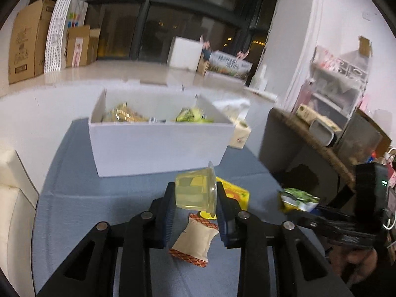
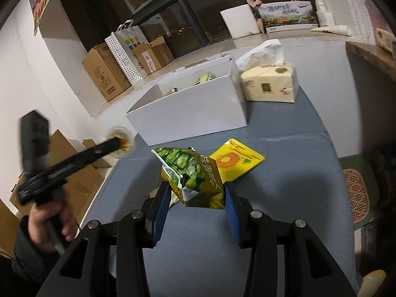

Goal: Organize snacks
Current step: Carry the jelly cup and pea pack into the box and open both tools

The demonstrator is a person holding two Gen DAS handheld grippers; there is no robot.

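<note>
My left gripper (image 1: 196,194) is shut on a clear jelly cup (image 1: 191,185) with yellow filling, held tilted above the blue tablecloth (image 1: 81,198). Under it lie a white packet with orange ends (image 1: 195,242) and a flat yellow packet (image 1: 236,193). My right gripper (image 2: 196,194) is shut on a green and yellow snack bag (image 2: 190,173), also seen at the right of the left wrist view as the bag (image 1: 298,199). Beyond both stands an open white box (image 1: 158,146) holding several yellow and green packets; it is the white box (image 2: 193,113) in the right wrist view. The yellow packet (image 2: 237,160) lies in front of it.
A tissue pack (image 2: 269,84) stands right of the box. A dark side table (image 1: 297,143) with clutter borders the right edge. Cardboard boxes (image 2: 104,74) line the far wall. A green chair (image 2: 356,193) is at the right. A person's hand (image 2: 49,222) holds the blurred left tool.
</note>
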